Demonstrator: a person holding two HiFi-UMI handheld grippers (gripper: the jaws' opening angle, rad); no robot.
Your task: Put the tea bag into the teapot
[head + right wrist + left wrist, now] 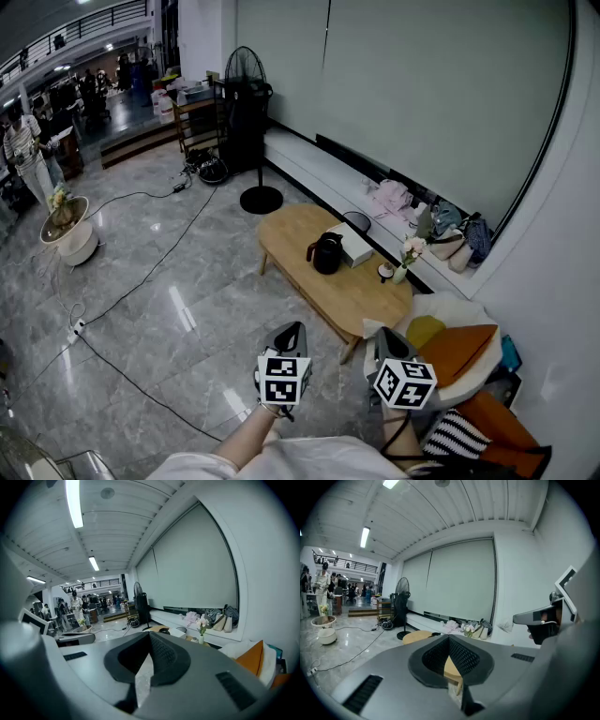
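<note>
The left gripper (289,330) and the right gripper (389,339) are both held low in front of the person, above the grey polished floor (187,309). Each gripper's own view shows its jaws pressed together with nothing between them, so both tools are empty.

The black round teapot (326,253) stands on the low oval wooden table (291,234), at about 12 o'clock from the grippers and well apart from them. A flat white box (352,246) lies just beside it at 3 o'clock. A small vase with pale flowers (405,264) is near the table edge at about 4 o'clock from the teapot. I cannot make out the tea bag from here; it is too small to tell.

In my judgement the task has not begun; the approach comes first.

Risks from here:
- A black cable (141,281) crosses the floor at 9 o'clock. A step sideways could catch it.
- The vase is light and slim. A wide reach of the right gripper past it could knock it over.
- Closed jaws must open before the pick, or they will only push the bag away.
</note>
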